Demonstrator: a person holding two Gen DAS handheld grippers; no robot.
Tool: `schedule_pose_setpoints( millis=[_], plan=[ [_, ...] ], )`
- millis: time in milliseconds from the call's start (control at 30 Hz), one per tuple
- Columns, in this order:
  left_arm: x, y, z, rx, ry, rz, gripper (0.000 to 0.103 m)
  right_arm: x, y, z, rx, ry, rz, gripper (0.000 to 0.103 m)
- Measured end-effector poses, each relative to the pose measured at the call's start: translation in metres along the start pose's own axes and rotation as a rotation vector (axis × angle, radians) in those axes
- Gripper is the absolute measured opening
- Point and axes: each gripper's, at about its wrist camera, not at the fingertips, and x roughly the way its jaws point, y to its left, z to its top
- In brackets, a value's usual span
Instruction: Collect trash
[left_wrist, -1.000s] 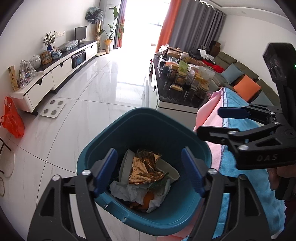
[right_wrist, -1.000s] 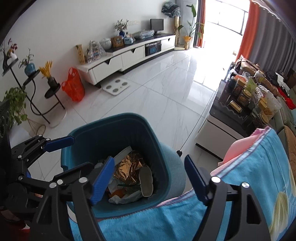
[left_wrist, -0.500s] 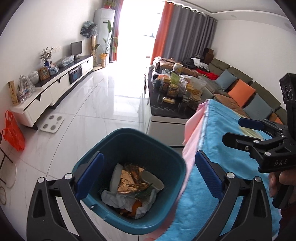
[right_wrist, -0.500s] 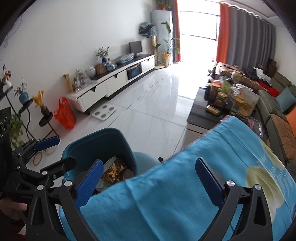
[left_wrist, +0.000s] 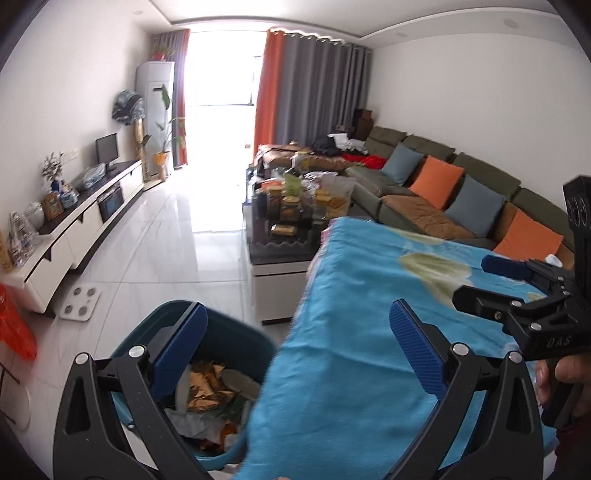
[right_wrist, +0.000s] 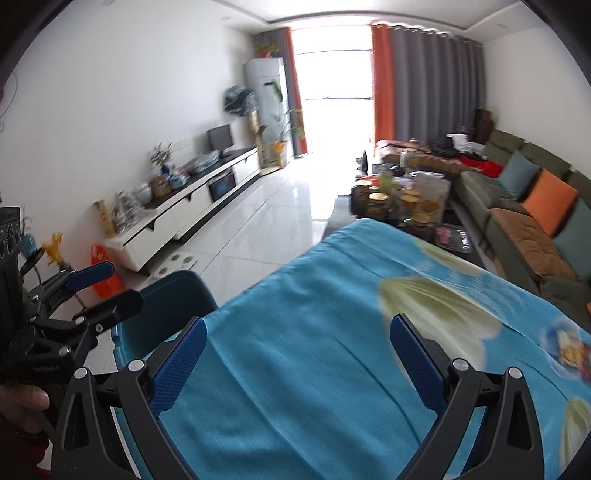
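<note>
**What my two grabber rigs look like up close**

So my left gripper (left_wrist: 295, 354) is a black plastic frame with triangular cut-outs in each arm, round silver screws at the pivots, and blue pads (left_wrist: 180, 345) with a fine dotted grip texture. My right gripper (right_wrist: 295, 356) is the same build, same blue pads (right_wrist: 417, 363). Seen from the side, the right one has white "DAS" lettering on its black body, and a black block with round holes on top. My right hand (left_wrist: 561, 376) shows bare skin, a thumbnail, and a dark red sleeve edge below.
</note>
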Motion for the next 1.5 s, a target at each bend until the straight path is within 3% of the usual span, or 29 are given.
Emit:
schedule_pose_setpoints(
  millis=[400,733,900,1133,1500],
  plan=[
    [-0.028,-0.056,-0.006,0.059,-0.052,-0.094,0.097,-0.067,-0.033,-0.045,0.096,-0.101,-0.158,0.096],
    [-0.039,-0.099,-0.022,0.09,-0.072,-0.19,0.097,-0.126,-0.071,-0.097,0.277,-0.184,-0.311,0.096],
    [-0.05,-0.112,-0.027,0.122,-0.092,-0.245,0.097,-0.149,-0.072,-0.115,0.289,-0.219,-0.387,0.096],
    [-0.066,-0.119,-0.031,0.129,-0.139,-0.267,0.097,-0.182,-0.063,-0.128,0.277,-0.303,-0.48,0.096],
    [-0.086,-0.126,-0.039,0.166,-0.198,-0.284,0.097,-0.201,-0.042,-0.142,0.263,-0.385,-0.531,0.096]
  ],
)
